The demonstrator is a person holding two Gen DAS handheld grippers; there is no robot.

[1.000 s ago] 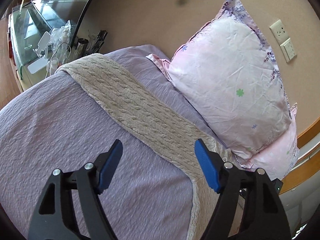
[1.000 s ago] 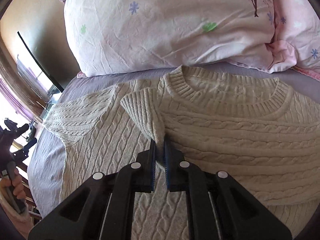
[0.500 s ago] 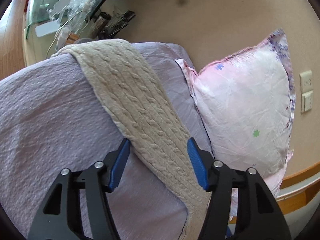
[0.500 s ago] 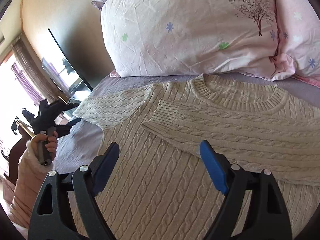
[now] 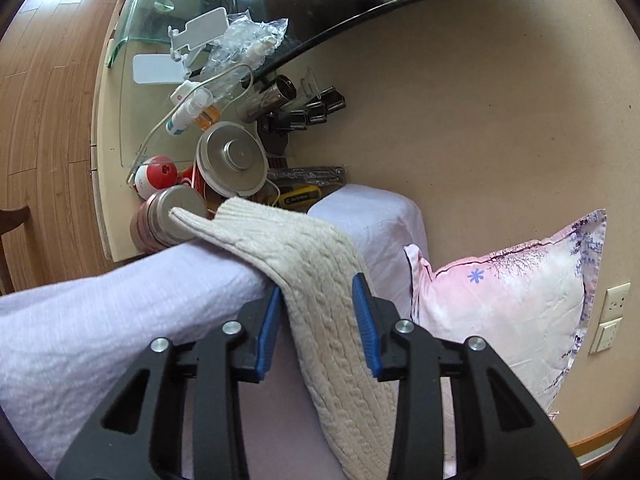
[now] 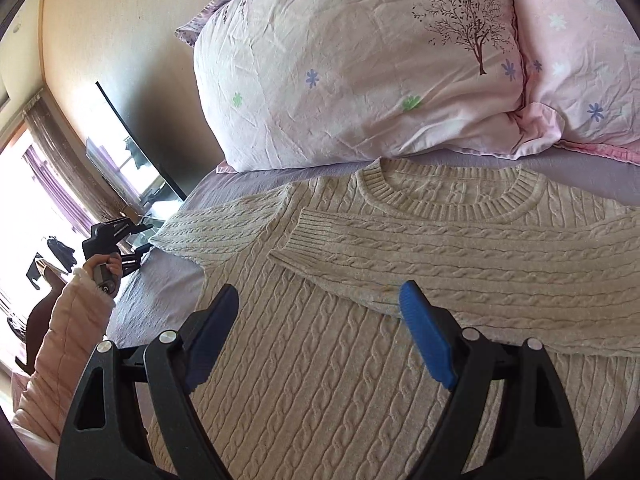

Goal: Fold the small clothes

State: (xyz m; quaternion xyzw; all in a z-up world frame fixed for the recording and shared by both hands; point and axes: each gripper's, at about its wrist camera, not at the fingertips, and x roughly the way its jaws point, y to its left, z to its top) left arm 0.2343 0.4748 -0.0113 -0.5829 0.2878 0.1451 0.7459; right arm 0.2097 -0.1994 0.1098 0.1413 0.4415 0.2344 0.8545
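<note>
- A cream cable-knit sweater [image 6: 328, 360] lies spread flat, front up, on a bed covered in a lavender bedspread [image 6: 168, 280], its ribbed collar [image 6: 452, 200] toward 12 o'clock in the right wrist view.
- One sleeve, the folded sleeve [image 6: 460, 256], is laid across the chest just below the collar, with its ribbed cuff [image 6: 296, 232] pointing to 9 o'clock.
- The other sleeve, the outstretched sleeve [image 5: 320, 280], runs out to the bed's edge; in the left wrist view its cuff hangs over the mattress toward 11 o'clock.
- The left gripper [image 5: 318, 324] straddles that outstretched sleeve, blue pads partly apart on either side of the knit, the left pad touching the fabric's edge; the jaws have not closed on it.
- The right gripper [image 6: 316, 336] hovers over the sweater's body with its jaws spread wide, holding nothing; the folded sleeve's lower edge lies just beside its right pad [image 6: 428, 336].
- Two pink floral pillows [image 6: 360, 60] lean against the wall at 12 o'clock, just beyond the collar.
- A cluttered bedside table [image 5: 108, 184] stands past the bed at 10 o'clock in the left wrist view, carrying tins [image 5: 168, 216], a round metal lid [image 5: 232, 158] and plastic wrap [image 5: 244, 44].
- The person's left hand [image 6: 106, 270], in a pink padded sleeve, shows at 9 o'clock in the right wrist view, gripping the left tool's handle.
</note>
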